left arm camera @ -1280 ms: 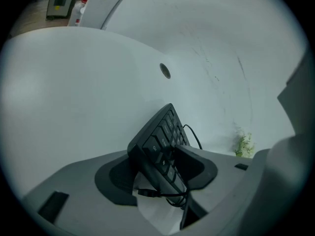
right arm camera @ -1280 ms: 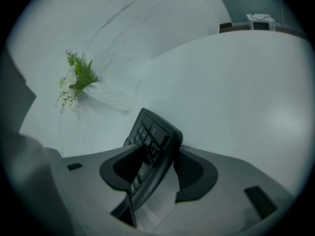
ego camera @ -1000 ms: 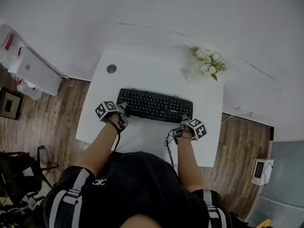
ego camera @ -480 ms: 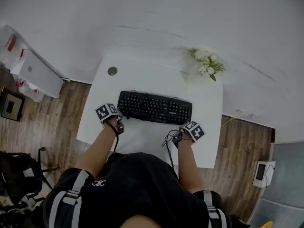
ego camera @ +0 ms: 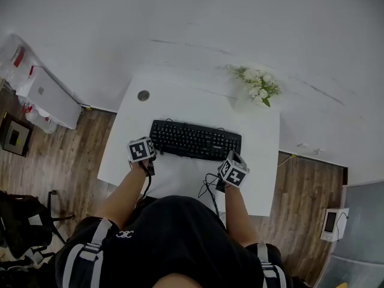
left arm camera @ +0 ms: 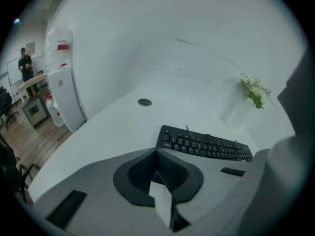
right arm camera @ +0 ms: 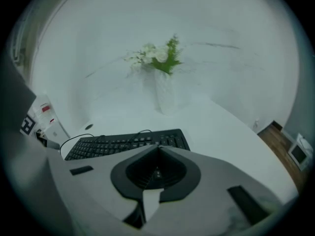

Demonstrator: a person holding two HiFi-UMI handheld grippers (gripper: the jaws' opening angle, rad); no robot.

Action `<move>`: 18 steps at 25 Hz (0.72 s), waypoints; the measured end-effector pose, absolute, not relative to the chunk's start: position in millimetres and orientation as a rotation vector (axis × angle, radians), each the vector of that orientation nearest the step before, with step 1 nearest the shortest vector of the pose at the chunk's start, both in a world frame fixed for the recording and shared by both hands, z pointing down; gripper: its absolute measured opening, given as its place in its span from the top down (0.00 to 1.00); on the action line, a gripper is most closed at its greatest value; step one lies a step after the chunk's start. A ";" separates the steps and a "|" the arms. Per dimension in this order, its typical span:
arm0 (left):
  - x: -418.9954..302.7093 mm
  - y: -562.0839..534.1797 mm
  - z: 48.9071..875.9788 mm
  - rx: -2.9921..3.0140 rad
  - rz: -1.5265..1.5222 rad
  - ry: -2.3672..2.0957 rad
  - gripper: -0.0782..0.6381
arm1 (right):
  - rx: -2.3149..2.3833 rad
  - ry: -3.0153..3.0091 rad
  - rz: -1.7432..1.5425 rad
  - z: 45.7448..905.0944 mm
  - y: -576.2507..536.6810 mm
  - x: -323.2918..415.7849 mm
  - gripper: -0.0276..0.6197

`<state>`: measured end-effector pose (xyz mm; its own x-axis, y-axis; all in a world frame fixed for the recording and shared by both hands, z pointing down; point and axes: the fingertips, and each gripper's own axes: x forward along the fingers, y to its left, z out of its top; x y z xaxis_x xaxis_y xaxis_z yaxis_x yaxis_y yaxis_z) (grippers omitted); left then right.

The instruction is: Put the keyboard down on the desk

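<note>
The black keyboard lies flat on the white desk, its cable trailing toward the front edge. My left gripper sits just off the keyboard's left end, its jaws shut with nothing between them. My right gripper hovers near the keyboard's front right corner, also shut and empty. In the left gripper view the closed left gripper points at the keyboard, which lies apart from it. The right gripper view shows the closed right gripper short of the keyboard.
A white vase of flowers stands at the desk's back right corner. A round cable hole is at the back left. A white cabinet stands on the wooden floor to the left.
Both grippers drew back from the keyboard's ends toward the person and their jaws closed. The keyboard stayed on the desk.
</note>
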<state>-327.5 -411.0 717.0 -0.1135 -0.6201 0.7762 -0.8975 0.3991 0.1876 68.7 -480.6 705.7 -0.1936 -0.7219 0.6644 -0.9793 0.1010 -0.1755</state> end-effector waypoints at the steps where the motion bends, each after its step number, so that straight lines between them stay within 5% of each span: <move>1: -325.4 -414.4 708.8 1.359 0.444 -1.849 0.89 | 1.648 -2.010 0.782 697.0 -484.7 62.3 0.95; 18: -232.4 -488.4 478.2 2.171 0.212 -1.999 0.89 | 1.546 -2.814 0.082 435.3 -521.4 -34.3 0.95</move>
